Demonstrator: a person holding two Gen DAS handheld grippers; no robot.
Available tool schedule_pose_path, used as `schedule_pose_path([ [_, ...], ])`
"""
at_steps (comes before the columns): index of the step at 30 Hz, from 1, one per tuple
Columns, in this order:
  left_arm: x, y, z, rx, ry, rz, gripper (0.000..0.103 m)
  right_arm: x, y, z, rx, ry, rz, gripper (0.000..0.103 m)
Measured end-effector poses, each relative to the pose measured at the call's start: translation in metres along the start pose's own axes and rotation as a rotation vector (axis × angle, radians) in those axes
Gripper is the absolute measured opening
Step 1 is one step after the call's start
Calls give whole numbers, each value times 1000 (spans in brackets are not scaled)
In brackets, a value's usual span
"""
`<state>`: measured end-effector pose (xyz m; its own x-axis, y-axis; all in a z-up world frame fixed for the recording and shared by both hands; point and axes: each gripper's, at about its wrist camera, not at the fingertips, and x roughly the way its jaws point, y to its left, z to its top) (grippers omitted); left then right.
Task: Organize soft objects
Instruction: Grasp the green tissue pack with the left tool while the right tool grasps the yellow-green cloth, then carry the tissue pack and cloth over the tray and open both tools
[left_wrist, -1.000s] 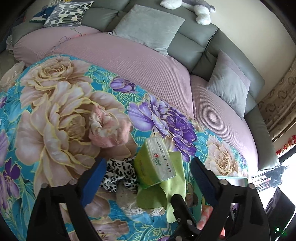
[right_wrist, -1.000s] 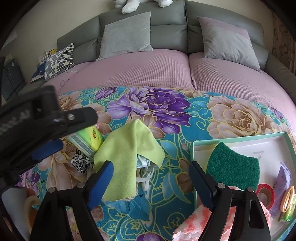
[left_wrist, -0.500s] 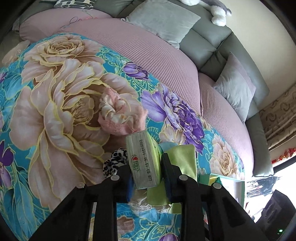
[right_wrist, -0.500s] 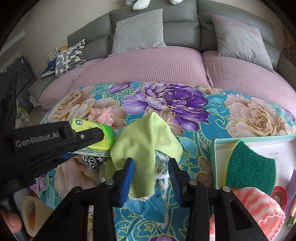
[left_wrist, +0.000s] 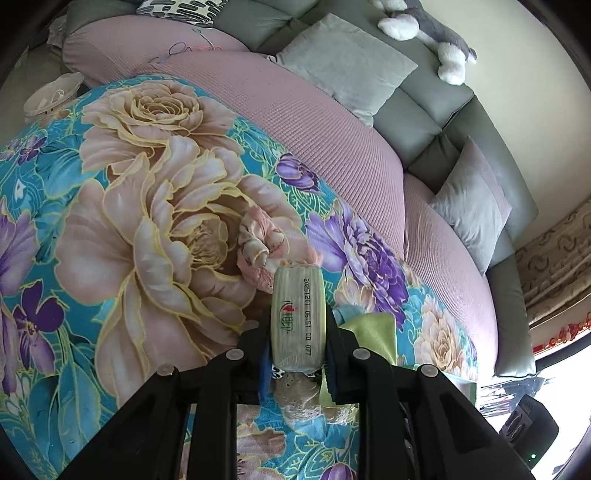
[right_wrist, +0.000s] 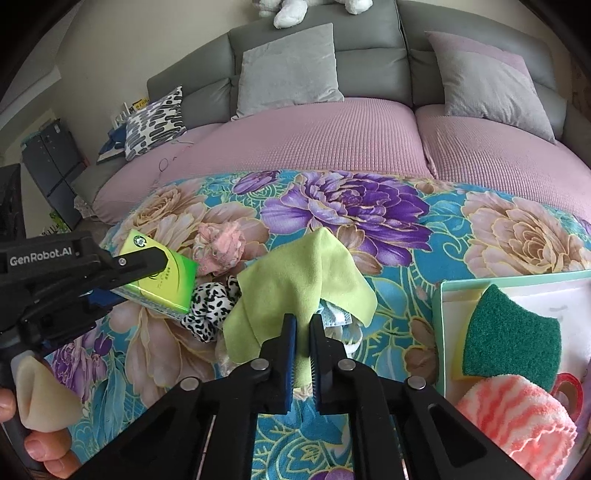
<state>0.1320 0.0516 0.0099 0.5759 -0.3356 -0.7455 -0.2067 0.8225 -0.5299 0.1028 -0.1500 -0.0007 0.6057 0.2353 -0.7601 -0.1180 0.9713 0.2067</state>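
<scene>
My left gripper (left_wrist: 297, 326) grips a pale green tissue pack (left_wrist: 297, 310) by its sides and holds it above the floral blanket (left_wrist: 147, 240); its jaws are still closing on the pack. From the right wrist view the same pack (right_wrist: 170, 284) shows bright green at the left. My right gripper (right_wrist: 303, 326) is shut on a fold of the yellow-green cloth (right_wrist: 306, 277), which drapes over a blue-white fabric piece (right_wrist: 338, 319). Between pack and cloth lies a leopard-print scrunchie (right_wrist: 210, 304), with a crumpled pink cloth (right_wrist: 221, 247) just behind it.
At the right stands a white box with a mint rim (right_wrist: 443, 314), holding a green sponge (right_wrist: 513, 336), a pink striped fluffy item (right_wrist: 517, 413) and a red tape roll (right_wrist: 569, 387). Behind are the pink bedcover (right_wrist: 314, 140), grey pillows (right_wrist: 291, 70) and a plush toy (left_wrist: 436, 33).
Both grippers went from wide open to shut: the left onto the tissue pack, lifting it off the pile, the right onto the yellow-green cloth. The left view moved forward over the blanket.
</scene>
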Motion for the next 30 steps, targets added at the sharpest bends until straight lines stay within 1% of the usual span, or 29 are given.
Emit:
schedule_pose_path([
  [2,-3,1,1,-1,-8,-3,23,-5,1,1,-5,-11,3,4],
  [4,-6,0,2,4,-16,-8,23,-11,2,3,-10,-26,23,4],
  [9,-9,-3,1,19,-22,-22,22,-31,3,9,-12,-82,33,4],
  [16,-34,-11,5,43,-81,-55,22,-81,-2,21,5,-223,41,4],
  [24,-69,-28,6,90,-158,-105,22,-137,-19,24,42,-362,16,4],
  [30,-84,-49,1,147,-188,-153,22,-167,-48,20,99,-427,-40,4],
])
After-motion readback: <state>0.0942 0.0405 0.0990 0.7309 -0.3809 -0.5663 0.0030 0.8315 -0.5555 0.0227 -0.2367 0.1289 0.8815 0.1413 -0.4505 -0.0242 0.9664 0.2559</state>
